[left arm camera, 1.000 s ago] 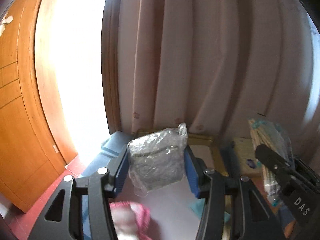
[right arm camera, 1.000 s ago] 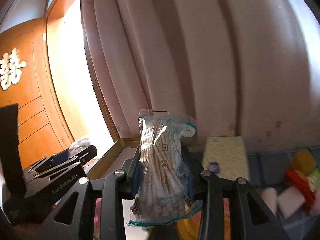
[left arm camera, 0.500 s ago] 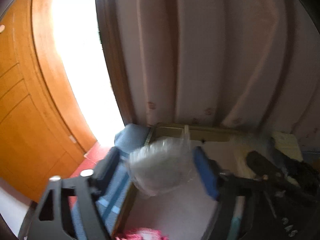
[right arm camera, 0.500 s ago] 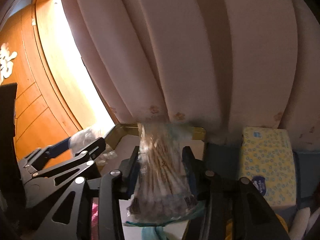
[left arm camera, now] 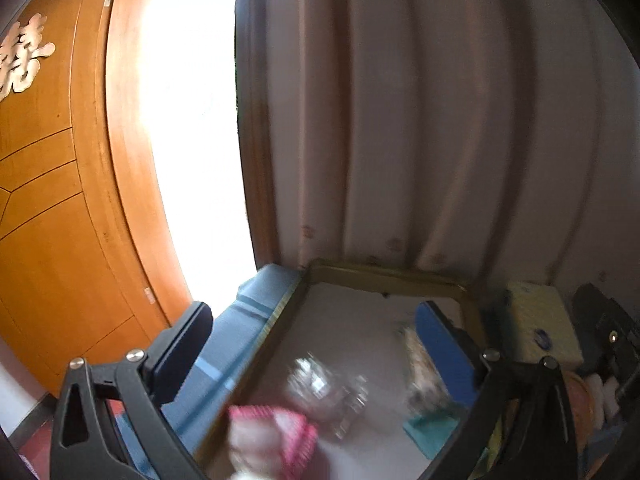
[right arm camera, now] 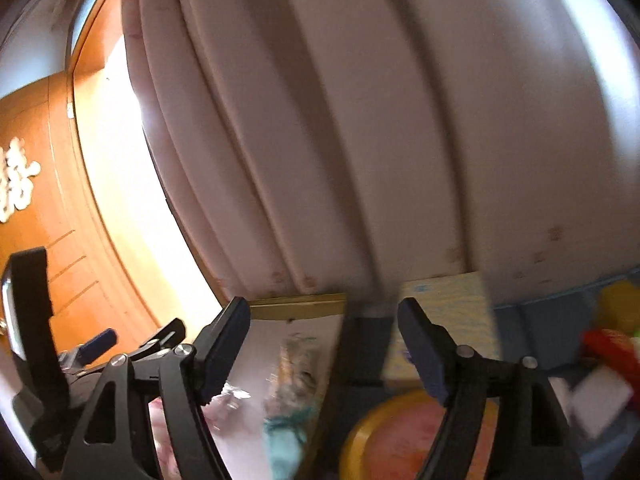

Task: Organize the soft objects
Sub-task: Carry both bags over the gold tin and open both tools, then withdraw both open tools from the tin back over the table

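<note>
My left gripper (left arm camera: 316,344) is open wide over the white, gold-rimmed tray (left arm camera: 380,276), and its jaws are still opening with nothing between them. The crinkled clear plastic bag (left arm camera: 324,392) lies blurred in the tray just below. My right gripper (right arm camera: 324,340) is open too, its jaws also opening and empty. The cotton swab bag (right arm camera: 296,376) sits blurred in the tray beneath it, and the left wrist view also catches this swab bag (left arm camera: 420,364). A pink-edged soft item (left arm camera: 272,436) lies at the tray's near end.
A yellow patterned tissue pack (right arm camera: 444,292) stands right of the tray by the curtain. A yellow-rimmed round dish (right arm camera: 400,432) sits near my right fingers. Red (right arm camera: 608,348), yellow (right arm camera: 620,304) and white (right arm camera: 600,396) soft pieces lie on the blue surface at right. A wooden door (left arm camera: 60,200) is on the left.
Both grippers opened and let go of their bags. The clear bag and the swab bag dropped from between the pads into the tray. Both views shifted and blurred.
</note>
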### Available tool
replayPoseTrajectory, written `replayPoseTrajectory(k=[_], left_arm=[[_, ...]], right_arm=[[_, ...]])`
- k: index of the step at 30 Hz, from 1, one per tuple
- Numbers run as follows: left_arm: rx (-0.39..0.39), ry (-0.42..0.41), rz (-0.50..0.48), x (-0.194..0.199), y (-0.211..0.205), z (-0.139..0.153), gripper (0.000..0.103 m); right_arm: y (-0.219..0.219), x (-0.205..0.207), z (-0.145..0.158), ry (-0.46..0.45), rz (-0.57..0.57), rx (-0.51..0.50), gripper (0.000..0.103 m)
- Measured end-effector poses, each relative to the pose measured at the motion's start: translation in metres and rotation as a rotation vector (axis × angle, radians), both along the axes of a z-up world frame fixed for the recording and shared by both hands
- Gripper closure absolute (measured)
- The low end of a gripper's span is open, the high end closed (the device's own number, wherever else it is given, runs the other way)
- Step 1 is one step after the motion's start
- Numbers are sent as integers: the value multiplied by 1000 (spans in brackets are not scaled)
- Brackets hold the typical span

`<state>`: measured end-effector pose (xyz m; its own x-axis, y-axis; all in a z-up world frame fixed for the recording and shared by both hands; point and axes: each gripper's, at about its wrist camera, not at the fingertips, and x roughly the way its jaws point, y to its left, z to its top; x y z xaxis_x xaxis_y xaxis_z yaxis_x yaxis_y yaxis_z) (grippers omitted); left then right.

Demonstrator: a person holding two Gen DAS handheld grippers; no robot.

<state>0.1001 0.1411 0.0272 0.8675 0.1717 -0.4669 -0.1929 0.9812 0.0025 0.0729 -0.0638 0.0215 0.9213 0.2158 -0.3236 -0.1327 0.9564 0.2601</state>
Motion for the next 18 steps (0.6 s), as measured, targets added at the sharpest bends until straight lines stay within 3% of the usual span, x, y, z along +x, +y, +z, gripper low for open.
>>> replayPoseTrajectory(k=[18], left_arm=[[23, -181, -116, -74, -88, -23, 1]], right_arm=[[-56, -75, -21, -127, -291, -245, 24]])
